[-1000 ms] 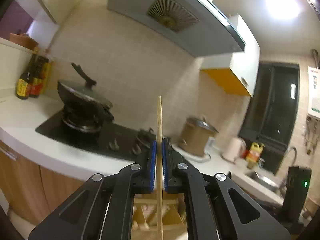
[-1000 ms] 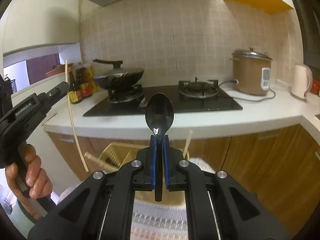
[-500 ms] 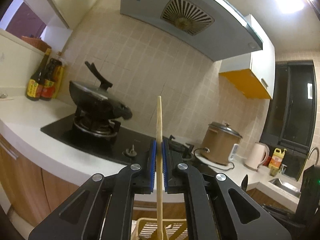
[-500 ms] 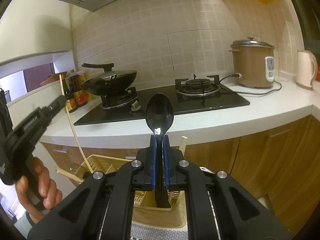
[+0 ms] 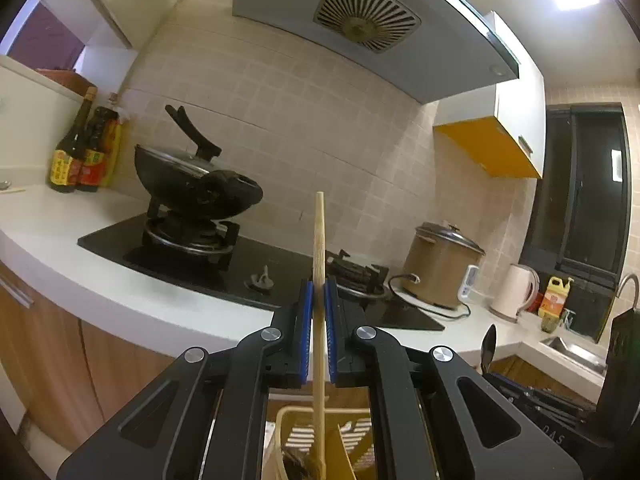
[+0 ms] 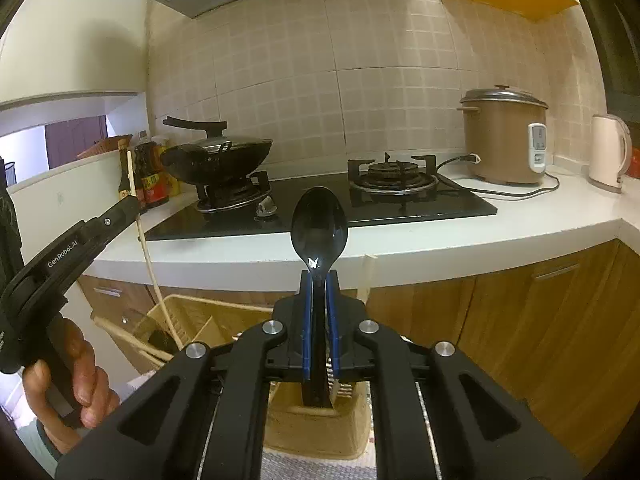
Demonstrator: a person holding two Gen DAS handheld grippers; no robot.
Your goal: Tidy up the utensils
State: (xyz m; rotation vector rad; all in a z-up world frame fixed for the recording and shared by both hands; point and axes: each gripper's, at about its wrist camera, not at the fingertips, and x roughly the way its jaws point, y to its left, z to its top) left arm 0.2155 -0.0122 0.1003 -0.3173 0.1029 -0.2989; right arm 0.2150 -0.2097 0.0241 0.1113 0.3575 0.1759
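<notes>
In the left wrist view my left gripper [image 5: 319,286] is shut on a pale wooden chopstick [image 5: 319,232] that stands upright, its lower end down inside a yellow slotted utensil basket [image 5: 294,411]. The right wrist view shows my right gripper [image 6: 319,276] shut on a black spoon [image 6: 319,224], bowl up, handle reaching down into the basket [image 6: 188,304]. At the left of that view a hand [image 6: 82,376] holds the left gripper [image 6: 134,204] with the chopstick [image 6: 147,252] slanting into the basket. Another chopstick [image 6: 366,276] stands in the basket behind my right fingers.
A white counter [image 6: 440,240] carries a black hob with a lidded wok [image 6: 218,156], a brown rice cooker [image 6: 502,136], a kettle [image 6: 608,152] and sauce bottles [image 5: 76,152]. Wooden cabinets [image 6: 520,320] run below. A range hood [image 5: 360,24] hangs overhead.
Both grippers have sunk. The basket has risen in both views, and the chopstick's lower end and the spoon's handle now reach into it.
</notes>
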